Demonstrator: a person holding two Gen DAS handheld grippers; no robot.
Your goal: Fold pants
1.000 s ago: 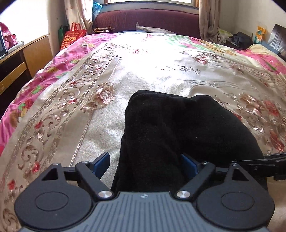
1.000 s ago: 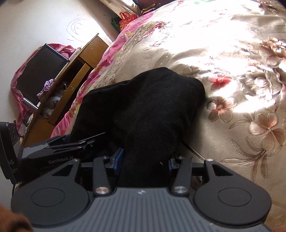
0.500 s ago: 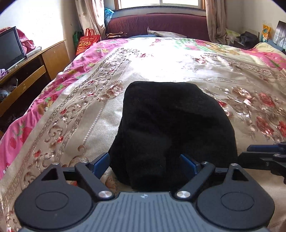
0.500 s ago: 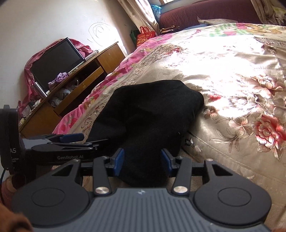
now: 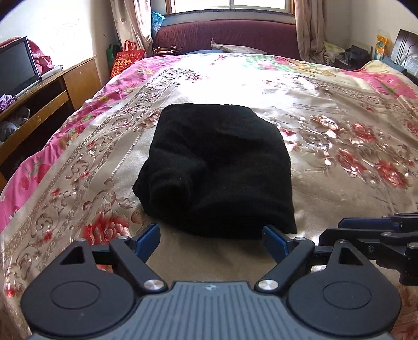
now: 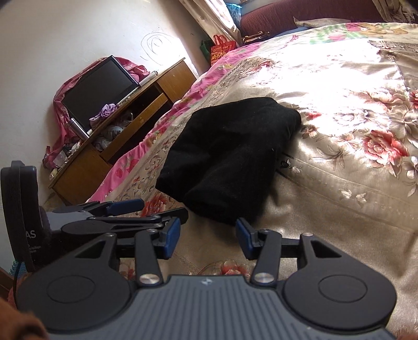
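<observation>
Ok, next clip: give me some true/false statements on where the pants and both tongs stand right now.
1. The black pants lie in a folded bundle on the floral bedspread. True.
2. The left tongs grip the pants. False: they stand open, clear of the cloth.
3. The right tongs hold nothing. True.
4. The pants hang off the bed's edge. False: they rest wholly on the bedspread.

Daylight pours from the window at 12 o'clock, glaring on the bedspread. Fisheye bends the edges; corners go black.
</observation>
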